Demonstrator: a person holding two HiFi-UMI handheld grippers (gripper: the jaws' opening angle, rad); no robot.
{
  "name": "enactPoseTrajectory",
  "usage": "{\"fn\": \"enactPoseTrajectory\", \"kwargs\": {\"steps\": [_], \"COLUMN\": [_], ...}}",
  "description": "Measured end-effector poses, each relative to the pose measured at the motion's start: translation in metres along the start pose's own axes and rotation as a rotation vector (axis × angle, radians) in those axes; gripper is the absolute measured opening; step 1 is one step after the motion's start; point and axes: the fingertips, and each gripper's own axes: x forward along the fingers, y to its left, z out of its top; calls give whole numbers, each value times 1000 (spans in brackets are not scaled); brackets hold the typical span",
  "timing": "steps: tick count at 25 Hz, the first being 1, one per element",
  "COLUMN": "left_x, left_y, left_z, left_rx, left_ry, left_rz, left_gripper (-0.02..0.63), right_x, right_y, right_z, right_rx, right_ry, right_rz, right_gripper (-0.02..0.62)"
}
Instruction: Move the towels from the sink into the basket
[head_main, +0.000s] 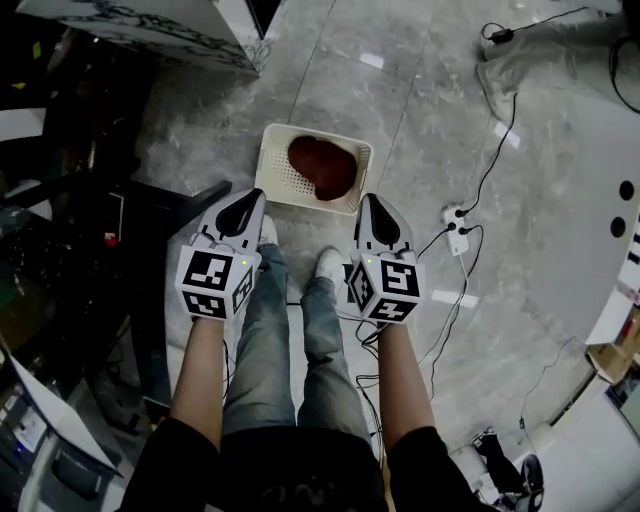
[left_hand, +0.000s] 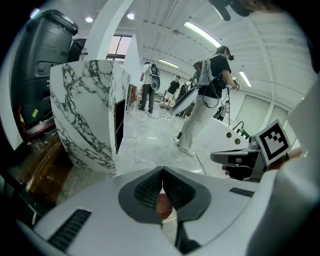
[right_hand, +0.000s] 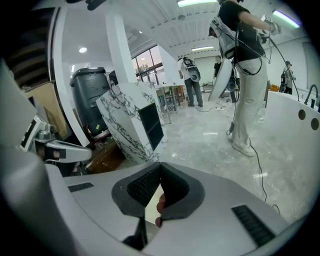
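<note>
Just past the tips of both tongs, a white basket (head_main: 275, 150) sits on the floor (head_main: 400, 110) with a dark red towel (head_main: 322, 167) lying inside it. That towel looks delivered. No sink shows, so whether more towels are left cannot be told. The left tongs (head_main: 256, 194) and right tongs (head_main: 368, 199) hang side by side, angled down toward the basket, each with jaws pressed together on nothing.
</note>
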Motion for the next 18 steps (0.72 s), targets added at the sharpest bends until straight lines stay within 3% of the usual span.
{"fn": "enactPoseTrajectory", "kwargs": {"steps": [10,18], "left_x": [-63,-104], "left_y": [-12,-30], "left_z": [54,113], "left_rx": [-8,14], "left_ry": [-86,-168], "left_rz": [51,70], "left_gripper": [17,15], "right_x": [-65,-117], "right_y": [25,44], "right_z": [68,128], "right_rx": [3,-76], "right_ry": [-114,-203], "right_rz": [38,66], "right_gripper": [14,14]}}
